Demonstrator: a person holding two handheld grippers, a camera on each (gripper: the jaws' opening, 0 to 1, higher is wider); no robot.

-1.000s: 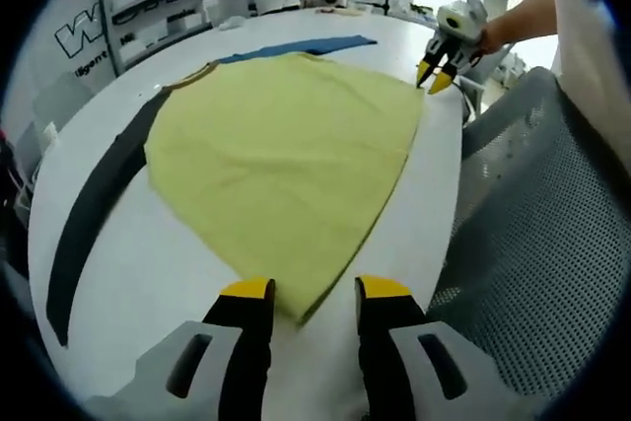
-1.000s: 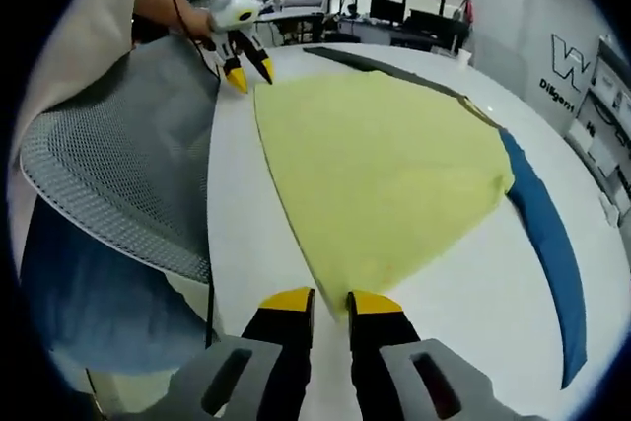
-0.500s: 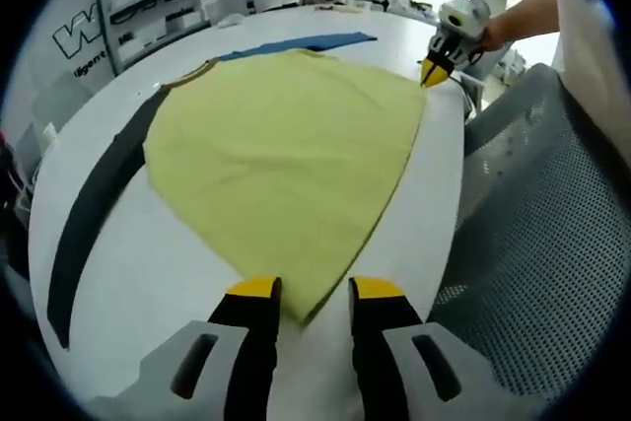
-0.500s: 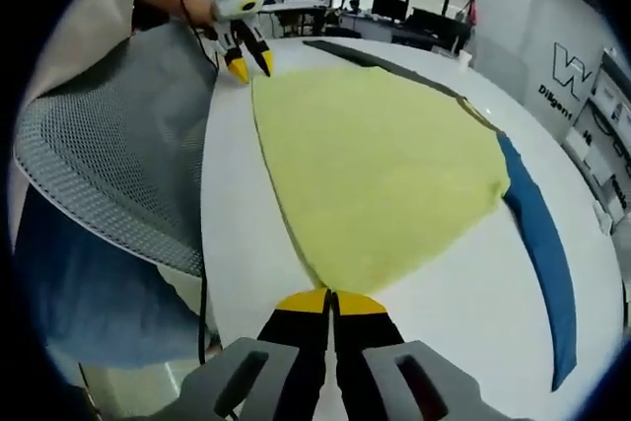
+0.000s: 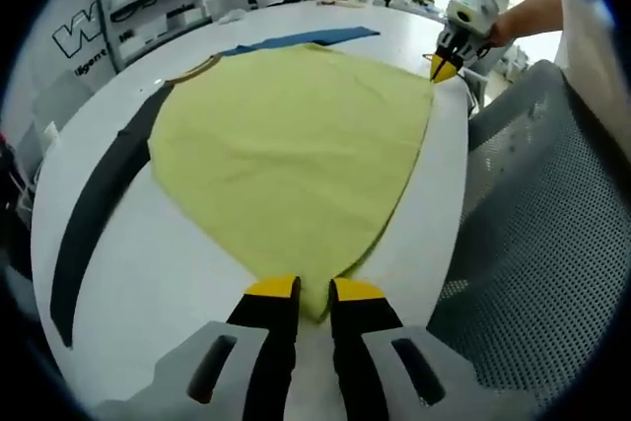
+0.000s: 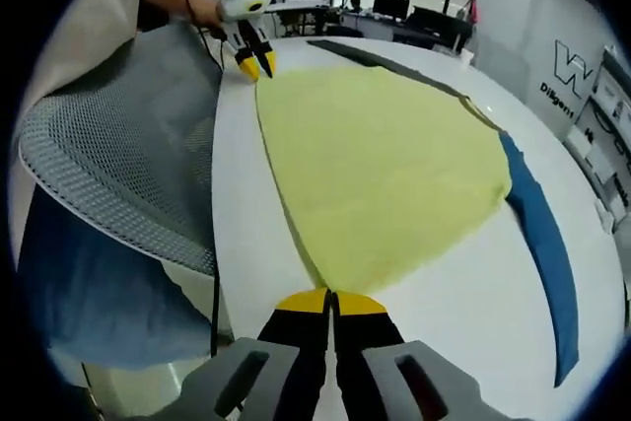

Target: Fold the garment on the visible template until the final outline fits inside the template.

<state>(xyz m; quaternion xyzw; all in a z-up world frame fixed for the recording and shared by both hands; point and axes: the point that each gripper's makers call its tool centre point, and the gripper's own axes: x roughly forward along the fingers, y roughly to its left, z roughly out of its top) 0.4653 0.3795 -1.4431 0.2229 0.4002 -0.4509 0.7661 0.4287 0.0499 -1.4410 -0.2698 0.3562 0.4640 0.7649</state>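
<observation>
Right gripper view: right gripper (image 6: pixel 330 301) pinches garment (image 6: pixel 385 165) corner.

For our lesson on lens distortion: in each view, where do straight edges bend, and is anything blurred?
Left gripper view: the white table edge and black strip curve strongly; background shelves look soft. Right gripper view: the blue strip bows outward; the yellow garment stays sharp, with even lighting and no glare.

The left gripper (image 5: pixel 315 295) pinches the near corner of the yellow garment (image 5: pixel 291 150) spread on the white table (image 5: pixel 148 263); the right gripper (image 5: pixel 446 68) sits at the far corner.
</observation>
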